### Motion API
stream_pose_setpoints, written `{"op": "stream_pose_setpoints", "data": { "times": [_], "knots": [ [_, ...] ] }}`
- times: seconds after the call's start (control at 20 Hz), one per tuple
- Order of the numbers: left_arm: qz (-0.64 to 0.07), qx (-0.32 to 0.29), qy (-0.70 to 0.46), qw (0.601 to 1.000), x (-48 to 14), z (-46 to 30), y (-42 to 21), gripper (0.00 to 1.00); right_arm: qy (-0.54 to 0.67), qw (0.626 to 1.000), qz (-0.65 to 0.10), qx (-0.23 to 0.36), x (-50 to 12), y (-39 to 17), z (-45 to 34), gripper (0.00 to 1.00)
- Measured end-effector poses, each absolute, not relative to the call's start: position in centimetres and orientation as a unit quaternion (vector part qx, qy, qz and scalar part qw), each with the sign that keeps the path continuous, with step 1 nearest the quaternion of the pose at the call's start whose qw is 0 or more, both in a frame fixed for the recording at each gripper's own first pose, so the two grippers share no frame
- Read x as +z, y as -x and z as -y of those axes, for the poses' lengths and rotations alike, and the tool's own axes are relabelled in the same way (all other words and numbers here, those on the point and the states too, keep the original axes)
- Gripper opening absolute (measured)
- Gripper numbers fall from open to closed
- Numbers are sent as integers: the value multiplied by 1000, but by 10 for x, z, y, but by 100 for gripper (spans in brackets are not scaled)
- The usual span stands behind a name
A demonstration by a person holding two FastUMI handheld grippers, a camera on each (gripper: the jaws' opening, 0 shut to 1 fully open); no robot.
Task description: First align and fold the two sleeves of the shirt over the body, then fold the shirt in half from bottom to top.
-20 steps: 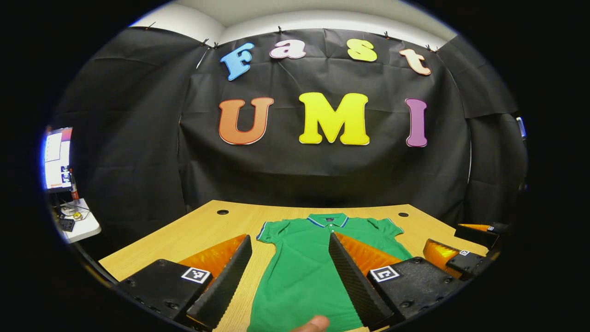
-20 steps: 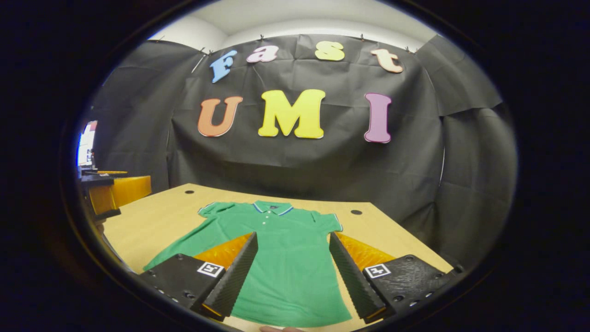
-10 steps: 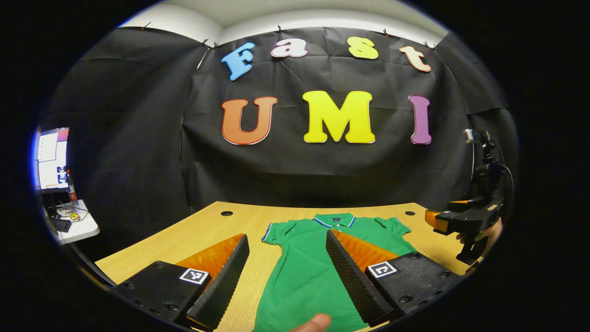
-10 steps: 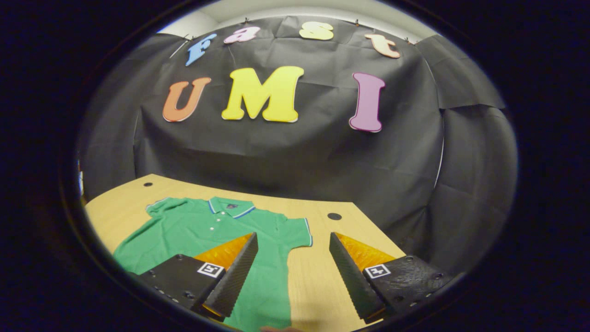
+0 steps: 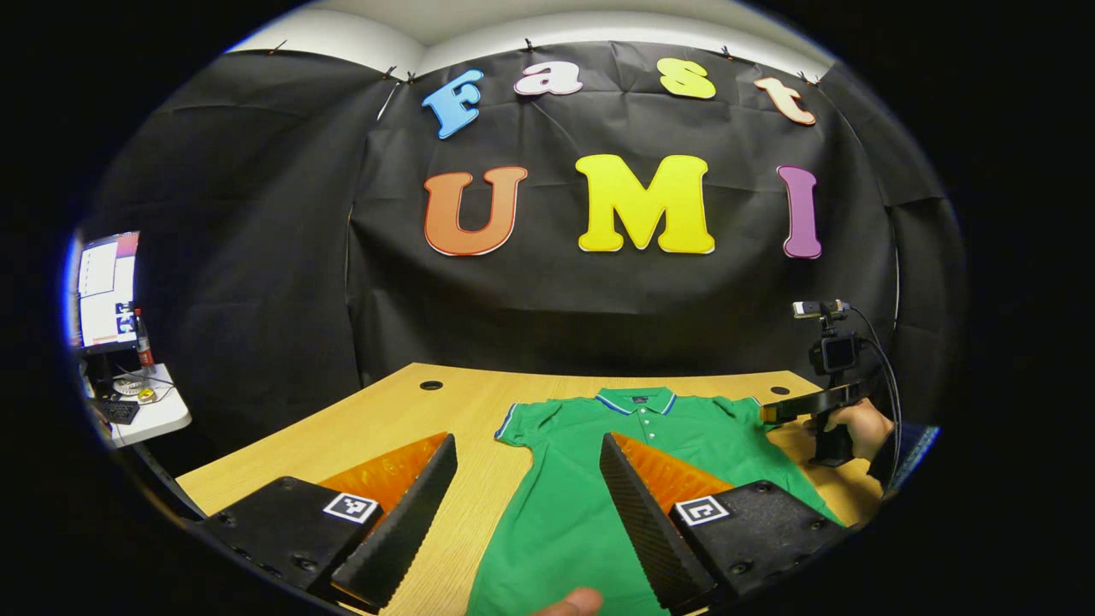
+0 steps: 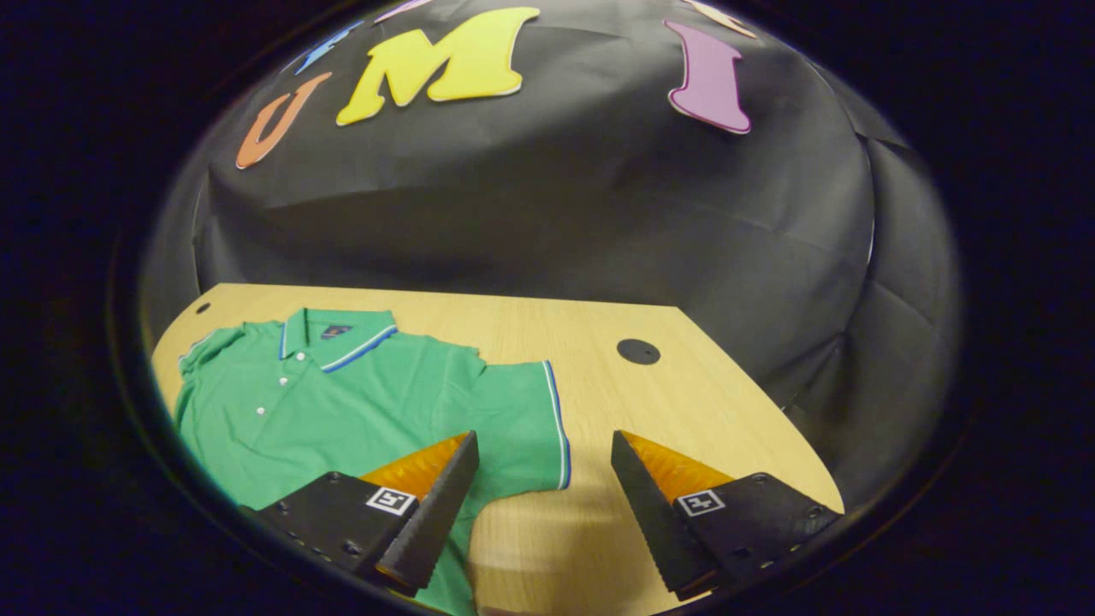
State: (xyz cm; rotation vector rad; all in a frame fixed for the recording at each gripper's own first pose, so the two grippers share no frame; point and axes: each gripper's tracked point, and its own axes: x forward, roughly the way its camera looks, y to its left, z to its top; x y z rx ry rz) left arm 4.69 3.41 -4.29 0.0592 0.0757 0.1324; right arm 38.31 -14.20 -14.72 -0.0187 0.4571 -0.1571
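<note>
A green polo shirt (image 5: 599,479) with a blue-trimmed collar lies flat, front up, on the wooden table (image 5: 376,428). My left gripper (image 5: 526,458) is open above the shirt's lower left side, nothing between its fingers. Farther right in the left gripper view, a hand holds the right gripper (image 5: 808,402) over the shirt's right shoulder. In the right gripper view the shirt (image 6: 342,402) lies to the left, and my right gripper (image 6: 543,449) hangs open just above its right sleeve (image 6: 522,423), whose blue-edged cuff falls between the fingers.
Round cable holes (image 5: 431,385) (image 6: 638,351) sit near the table's far corners. A monitor on a small white desk (image 5: 107,291) stands off to the left. The table's right edge (image 6: 770,402) runs close to the right gripper.
The right gripper moved right and forward and tipped down, from over the shirt's body to over its right sleeve. The left gripper shifted slightly left.
</note>
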Motion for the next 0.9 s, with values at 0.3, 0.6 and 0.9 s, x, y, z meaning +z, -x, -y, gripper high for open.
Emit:
{"op": "stream_pose_setpoints", "data": {
  "times": [0.3,0.6,0.9],
  "knots": [
    [-62,71,-38,995,-61,-32,-58,100,-25,964,-256,-67,-163,-397,144,85],
    [-65,71,-38,995,-63,-33,-59,100,-92,957,-271,-39,-170,-398,135,15],
    [-61,77,-42,994,-62,-35,-59,100,-7,968,-245,-46,-145,-395,131,2]
  ]
}}
